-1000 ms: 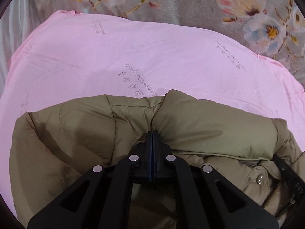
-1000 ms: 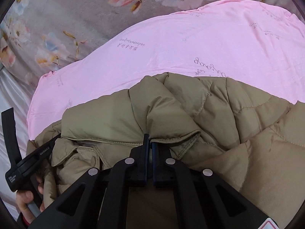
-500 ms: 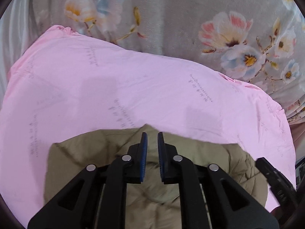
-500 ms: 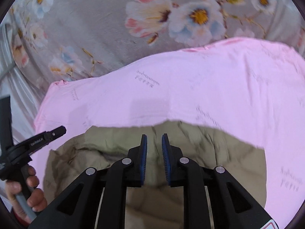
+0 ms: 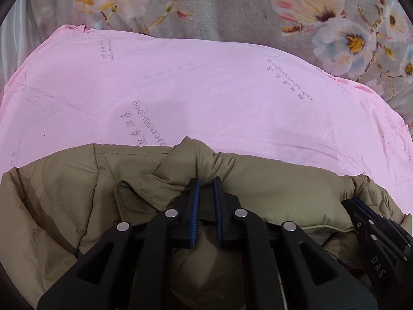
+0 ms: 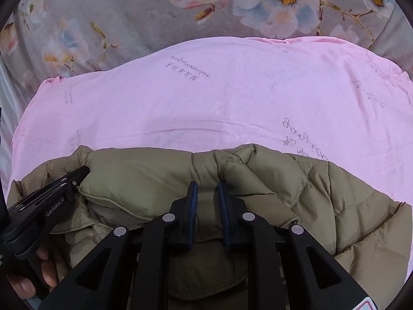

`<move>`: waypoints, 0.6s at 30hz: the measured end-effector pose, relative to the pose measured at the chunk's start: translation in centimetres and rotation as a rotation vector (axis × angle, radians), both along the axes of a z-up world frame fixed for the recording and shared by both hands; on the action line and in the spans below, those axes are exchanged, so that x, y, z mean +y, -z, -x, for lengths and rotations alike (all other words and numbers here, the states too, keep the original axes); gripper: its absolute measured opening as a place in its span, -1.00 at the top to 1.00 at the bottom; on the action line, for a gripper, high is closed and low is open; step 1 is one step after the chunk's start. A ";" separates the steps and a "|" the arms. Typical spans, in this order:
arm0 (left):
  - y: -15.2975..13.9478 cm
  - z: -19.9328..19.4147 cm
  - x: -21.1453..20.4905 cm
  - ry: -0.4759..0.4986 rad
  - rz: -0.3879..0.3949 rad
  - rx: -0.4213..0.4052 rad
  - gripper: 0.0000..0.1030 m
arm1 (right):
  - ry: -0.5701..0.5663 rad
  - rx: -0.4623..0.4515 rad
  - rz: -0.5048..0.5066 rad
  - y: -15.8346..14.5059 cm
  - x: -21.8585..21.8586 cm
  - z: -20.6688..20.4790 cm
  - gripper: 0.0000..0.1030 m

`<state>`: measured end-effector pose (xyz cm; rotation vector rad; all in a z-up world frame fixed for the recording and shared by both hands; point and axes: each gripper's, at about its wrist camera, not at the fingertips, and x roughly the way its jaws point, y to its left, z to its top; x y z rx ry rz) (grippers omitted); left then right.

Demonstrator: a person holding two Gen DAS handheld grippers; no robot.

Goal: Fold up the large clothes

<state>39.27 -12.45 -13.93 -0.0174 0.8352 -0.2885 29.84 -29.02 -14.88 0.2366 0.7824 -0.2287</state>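
Both of our grippers sit low over the jacket (image 5: 271, 188), which lies bunched on the pink sheet (image 5: 206, 98) directly beneath and just ahead of the fingers. The left gripper (image 5: 205, 180) has its jaws slightly spread, with a puffed ridge of fabric rising just ahead of the tips; we cannot tell whether any cloth lies between them. The right gripper (image 6: 207, 184) is also parted a little, and nothing is pinched in it.

The main risk, as we judge it, is the padding. The fill is springy and the shell looks slick, so a shallow bite could slip out or catch only the outer layer, and the fold would then spring open. The two grippers are also close to each other, so closing in carelessly could knock them together or trap the collar flap (image 5: 139, 196) unevenly.

The jacket's long axis runs across our view, left to right, with its folded edge facing away from us. Which end holds the neck we cannot say for sure.
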 end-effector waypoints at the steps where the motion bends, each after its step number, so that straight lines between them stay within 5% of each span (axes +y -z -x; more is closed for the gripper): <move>1: -0.1 0.0 0.2 0.000 0.001 -0.001 0.81 | 0.001 0.001 0.005 0.0 0.1 0.0 0.67; 18: -0.3 0.3 -0.2 -0.008 -0.045 -0.019 0.81 | 0.008 -0.003 0.014 -0.1 0.0 -0.5 0.67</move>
